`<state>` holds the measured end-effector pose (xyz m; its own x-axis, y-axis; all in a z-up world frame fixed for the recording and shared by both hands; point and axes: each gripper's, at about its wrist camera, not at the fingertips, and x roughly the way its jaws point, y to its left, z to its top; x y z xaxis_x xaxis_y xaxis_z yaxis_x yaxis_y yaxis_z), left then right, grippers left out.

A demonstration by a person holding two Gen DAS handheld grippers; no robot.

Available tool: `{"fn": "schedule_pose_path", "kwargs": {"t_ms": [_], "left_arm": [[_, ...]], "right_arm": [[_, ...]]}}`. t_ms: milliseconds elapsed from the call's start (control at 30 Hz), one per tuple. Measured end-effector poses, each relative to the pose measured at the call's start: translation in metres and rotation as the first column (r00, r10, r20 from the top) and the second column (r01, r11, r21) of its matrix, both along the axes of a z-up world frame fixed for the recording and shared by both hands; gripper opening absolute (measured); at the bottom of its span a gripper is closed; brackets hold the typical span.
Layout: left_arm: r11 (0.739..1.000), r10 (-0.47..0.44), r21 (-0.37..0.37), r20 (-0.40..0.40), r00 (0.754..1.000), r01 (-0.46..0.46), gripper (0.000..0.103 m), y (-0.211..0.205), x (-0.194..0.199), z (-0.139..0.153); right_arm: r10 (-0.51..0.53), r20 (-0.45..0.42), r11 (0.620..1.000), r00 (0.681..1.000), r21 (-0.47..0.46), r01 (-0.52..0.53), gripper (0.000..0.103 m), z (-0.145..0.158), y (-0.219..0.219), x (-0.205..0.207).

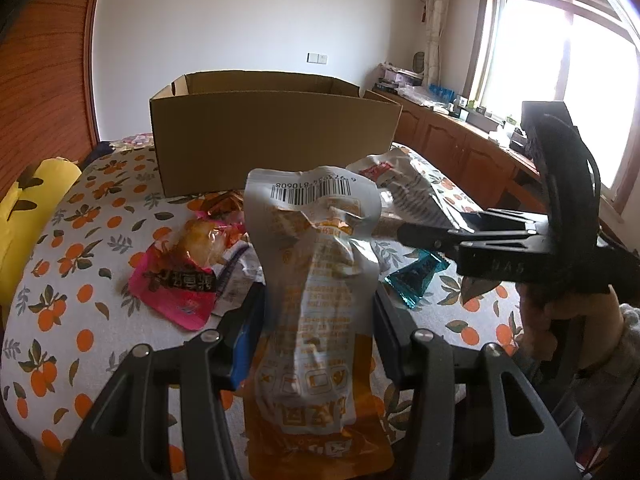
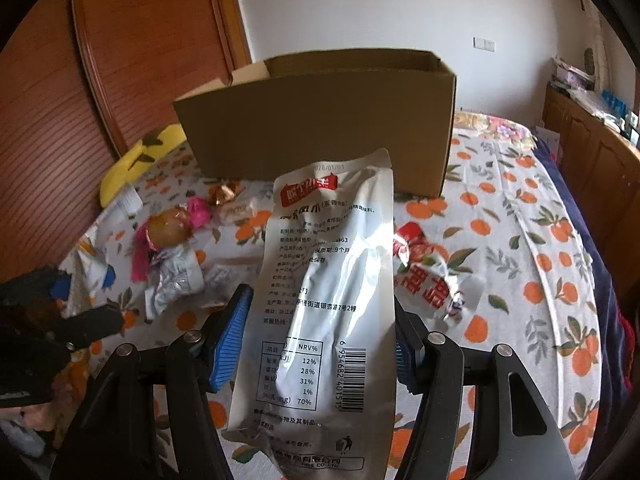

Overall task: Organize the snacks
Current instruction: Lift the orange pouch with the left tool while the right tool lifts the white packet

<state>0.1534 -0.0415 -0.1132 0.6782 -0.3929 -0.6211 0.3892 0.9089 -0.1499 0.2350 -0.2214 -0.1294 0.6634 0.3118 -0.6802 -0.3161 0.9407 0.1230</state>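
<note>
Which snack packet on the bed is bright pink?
The pink packet with dark lettering, lying flat left of the orange-and-silver pouch. The other loose one nearby is a teal wrapper.

- The left gripper (image 1: 320,336) is a black frame of slotted struts with round silver screws at the pivots.
- Its fingers (image 1: 240,344) carry ribbed blue pads.
- The right gripper (image 2: 320,344) is built alike (black struts, silver screws, blue ribbed fingers (image 2: 232,340)).
- A pale grey knitted sleeve (image 1: 624,344) covers the right wrist.
</note>
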Motion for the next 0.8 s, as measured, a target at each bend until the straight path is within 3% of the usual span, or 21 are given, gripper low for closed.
{"fn": "schedule_pose_path", "kwargs": {"t_ms": [233, 500, 800], "left_arm": [[1.0, -0.007, -0.001, -0.003, 1.0, 0.007, 0.05, -0.001, 0.0, 0.0], [1.0, -0.009, 0.0, -0.004, 1.0, 0.009, 0.05, -0.002, 0.0, -0.001], [1.0, -0.011, 0.003, -0.006, 1.0, 0.011, 0.05, -0.004, -0.003, -0.002]], "right_arm": [[-0.022, 0.001, 0.999, 1.0, 0.034, 0.022, 0.064, 0.002, -0.012, 0.0], [-0.045, -0.093, 0.999, 0.995, 0.023, 0.047, 0.067, -0.025, -0.025, 0.003], [-0.089, -0.021, 0.995, 0.996, 0.039, 0.089, 0.065, -0.013, -0.035, -0.01]]}}
